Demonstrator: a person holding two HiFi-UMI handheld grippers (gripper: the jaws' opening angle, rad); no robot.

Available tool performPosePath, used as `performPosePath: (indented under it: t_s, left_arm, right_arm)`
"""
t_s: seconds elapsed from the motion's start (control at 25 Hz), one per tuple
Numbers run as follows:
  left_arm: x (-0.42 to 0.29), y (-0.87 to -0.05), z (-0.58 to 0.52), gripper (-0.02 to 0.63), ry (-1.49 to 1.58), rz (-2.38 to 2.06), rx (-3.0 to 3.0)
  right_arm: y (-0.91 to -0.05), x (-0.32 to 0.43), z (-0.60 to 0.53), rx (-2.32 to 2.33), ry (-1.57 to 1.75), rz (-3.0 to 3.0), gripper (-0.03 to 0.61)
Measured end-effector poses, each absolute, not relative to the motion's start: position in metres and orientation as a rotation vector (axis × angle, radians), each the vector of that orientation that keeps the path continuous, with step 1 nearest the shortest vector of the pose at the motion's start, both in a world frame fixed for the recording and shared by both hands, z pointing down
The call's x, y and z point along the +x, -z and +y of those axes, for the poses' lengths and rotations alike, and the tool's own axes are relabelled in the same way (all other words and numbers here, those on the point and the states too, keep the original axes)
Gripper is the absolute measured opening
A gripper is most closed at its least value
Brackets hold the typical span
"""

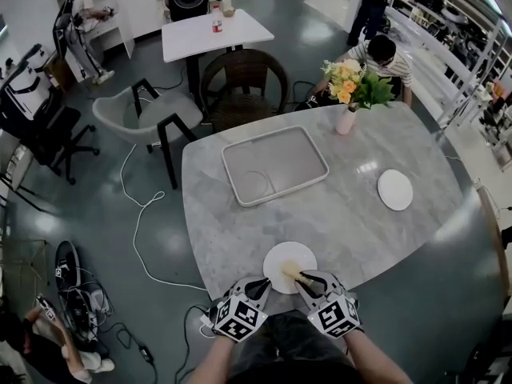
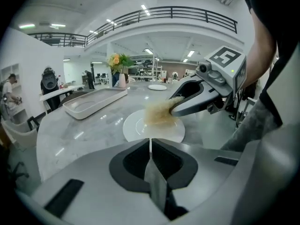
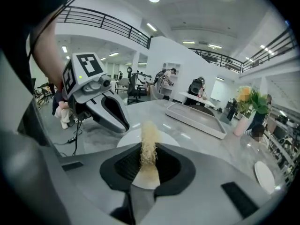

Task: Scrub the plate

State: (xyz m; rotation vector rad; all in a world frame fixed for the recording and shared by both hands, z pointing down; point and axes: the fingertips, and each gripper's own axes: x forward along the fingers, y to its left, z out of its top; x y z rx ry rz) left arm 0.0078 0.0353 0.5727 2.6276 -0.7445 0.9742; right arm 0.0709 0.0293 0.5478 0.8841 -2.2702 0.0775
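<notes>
Right gripper [image 1: 304, 279] [image 3: 149, 149]: jaws clamped on the scrubber [image 1: 293, 275] [image 3: 150, 138]; tan fibrous bundle, pinched at its near end, the rest sticking out forward past the jaw tips; free end over the plate [image 1: 276, 261] [image 3: 127, 139], contact with the plate surface not clear from any view.

Left gripper [image 1: 264, 283] [image 2: 150, 142]: jaws brought together, only a hairline slit between them, nothing visibly held; tips sit at the plate's [image 2: 136, 128] near-left rim; can't tell whether they press on it.

From the left gripper view, the plate lies flat just ahead of the jaws; the right gripper [image 2: 174, 108] comes in from the right above it, scrubber [image 2: 159, 112] fuzzy at its tips.

From the right gripper view, the left gripper [image 3: 123, 125] is ahead and to the left of the jaws, nose down at the plate's edge.

The plate is on the table [image 1: 360, 230], at the near edge; both sets of jaws converge on it.

Further ahead of both jaws: an empty-looking white tray [image 1: 292, 160]; a vase of flowers [image 1: 352, 90] beyond that on the right; a second plate [image 1: 395, 190] well off to the right of the right jaws.
</notes>
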Motion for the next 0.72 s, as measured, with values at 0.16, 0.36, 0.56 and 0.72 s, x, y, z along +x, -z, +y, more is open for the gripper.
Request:
performPosePath:
  t_s: [0.16, 0.36, 0.56, 0.72]
  left_arm:
    - [0.007, -0.578, 0.027, 0.014, -1.042, -0.725, 2.629]
    - [0.012, -0.582, 0.030, 0.026, -1.176, -0.646, 2.663]
    - [0.016, -0.582, 0.035, 0.026, -1.277, -0.588, 2.697]
    - [0.016, -0.583, 0.034, 0.025, -1.252, -0.564, 2.698]
  right_arm:
    - [-0.551, 0.069, 0.030, 0.814, -0.017, -2.264, 0.074]
    - [-0.559, 0.062, 0.041, 0.677, 0.079, -2.235, 0.074]
    - [-0.570, 0.054, 0.052, 0.628, 0.017, -2.257, 0.075]
    - [-0.564, 0.050, 0.039, 0.726, -0.098, -2.305, 0.075]
